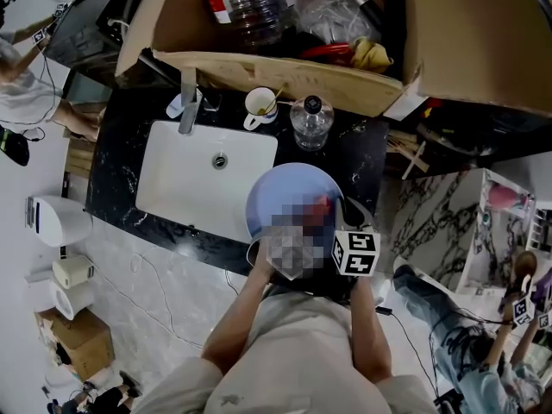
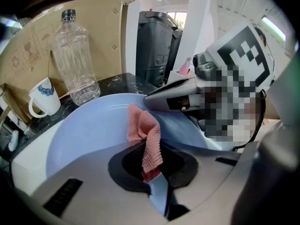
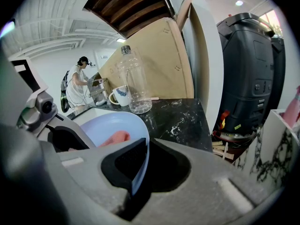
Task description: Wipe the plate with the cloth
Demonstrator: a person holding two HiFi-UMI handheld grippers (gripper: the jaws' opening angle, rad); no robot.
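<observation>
A pale blue plate (image 1: 280, 198) is held over the counter's front edge, beside the sink. In the left gripper view a pink cloth (image 2: 146, 134) lies on the plate (image 2: 89, 132) and hangs down into my left gripper (image 2: 152, 175), which is shut on it together with the plate's near rim. My right gripper (image 3: 135, 175) is shut on the opposite rim of the plate (image 3: 105, 128), with the cloth (image 3: 115, 137) showing just beyond. In the head view only the right gripper's marker cube (image 1: 355, 253) shows clearly; a mosaic patch hides the jaws.
A white sink (image 1: 185, 188) with a faucet (image 1: 188, 102) is set in the black counter (image 1: 362, 158). Behind stand a mug (image 1: 260, 106), a clear bottle (image 1: 310, 121) and a big cardboard box (image 1: 448, 33). A black bin (image 3: 248, 74) stands right of the counter.
</observation>
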